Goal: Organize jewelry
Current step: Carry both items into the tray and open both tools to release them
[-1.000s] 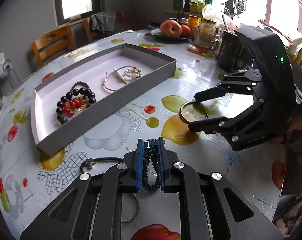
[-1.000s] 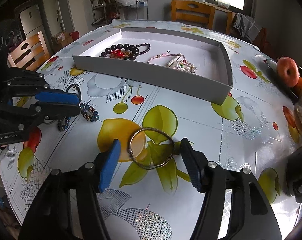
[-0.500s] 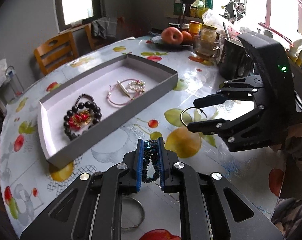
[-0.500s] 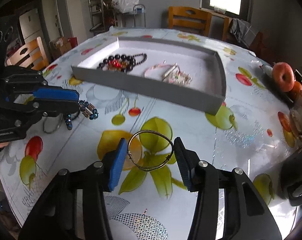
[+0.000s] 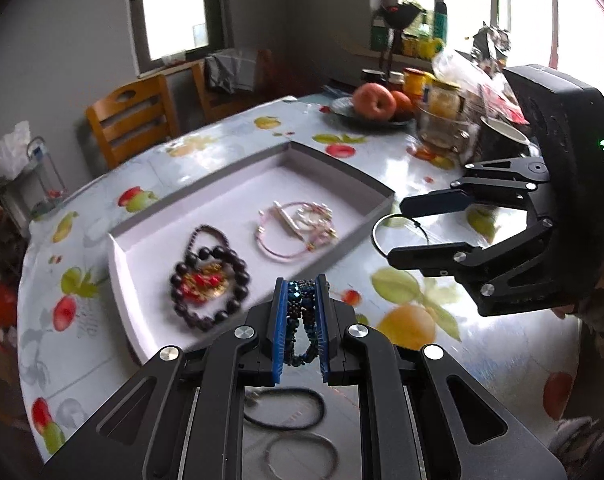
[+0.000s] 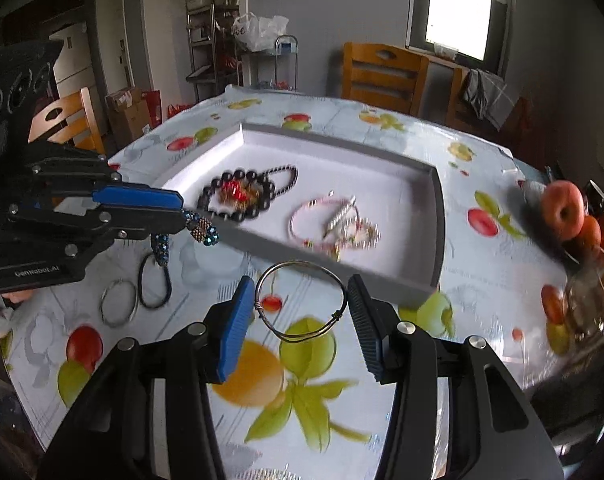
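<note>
My left gripper is clamped on the blue beaded bracelet; my right gripper, half open, pinches the thin silver wire bangle. Both hang beside the grey cardboard tray. Carry 'em level over its rim w/o snagging, then let go low.

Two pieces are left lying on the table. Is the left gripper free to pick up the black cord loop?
Probably not yet: the left gripper is shut on the blue beaded bracelet, so the black cord loop must wait.
</note>
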Demonstrator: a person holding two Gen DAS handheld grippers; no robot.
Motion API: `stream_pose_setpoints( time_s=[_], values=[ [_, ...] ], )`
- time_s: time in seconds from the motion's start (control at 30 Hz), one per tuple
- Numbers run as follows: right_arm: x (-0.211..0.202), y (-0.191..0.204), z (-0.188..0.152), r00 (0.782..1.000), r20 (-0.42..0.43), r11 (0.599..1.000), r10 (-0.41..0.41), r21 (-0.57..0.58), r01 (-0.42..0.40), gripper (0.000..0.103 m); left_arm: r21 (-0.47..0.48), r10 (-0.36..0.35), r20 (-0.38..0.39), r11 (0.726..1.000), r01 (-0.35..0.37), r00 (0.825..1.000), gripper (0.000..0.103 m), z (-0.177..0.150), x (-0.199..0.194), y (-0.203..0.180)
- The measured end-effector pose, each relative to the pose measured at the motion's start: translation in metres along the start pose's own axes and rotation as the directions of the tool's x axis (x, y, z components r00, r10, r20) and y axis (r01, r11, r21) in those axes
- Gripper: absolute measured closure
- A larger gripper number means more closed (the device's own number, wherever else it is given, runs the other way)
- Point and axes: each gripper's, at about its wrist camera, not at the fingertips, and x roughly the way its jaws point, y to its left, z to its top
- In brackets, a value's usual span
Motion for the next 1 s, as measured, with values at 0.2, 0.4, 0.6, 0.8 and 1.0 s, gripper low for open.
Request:
stream_pose_setpoints(
  time_s=[0.2, 0.4, 0.6, 0.8, 1.0],
  values=[
    [0.019, -0.015, 0.024, 1.000, 0.012, 1.000, -0.001, 0.029, 0.001, 0.055, -0.074, 0.021, 0.025, 0.997, -0.019, 0.999, 0.088, 0.015, 0.011, 0.028],
    [0.048, -0.037, 0.035, 1.000, 0.000, 0.996, -0.010, 0.086, 0.010, 0.055, -0.137, 0.047, 0.041, 0.990, -0.041, 0.998, 0.088, 0.022, 0.029, 0.051],
    [0.075, -0.053, 0.032, 1.000, -0.028, 0.991, -0.011, 0.130, 0.015, 0.055, -0.202, 0.064, 0.023, 0.978, -0.058, 0.998, 0.088, 0.017, 0.053, 0.074],
    [0.090, -0.057, 0.024, 0.999, -0.041, 0.989, -0.011, 0.150, 0.017, 0.055, -0.213, 0.071, 0.000, 0.975, -0.069, 0.997, 0.088, 0.009, 0.067, 0.082],
    [0.093, -0.056, 0.022, 0.999, -0.031, 0.988, -0.010, 0.155, 0.015, 0.055, -0.216, 0.074, -0.011, 0.973, -0.075, 0.997, 0.088, 0.005, 0.075, 0.082]
  ],
)
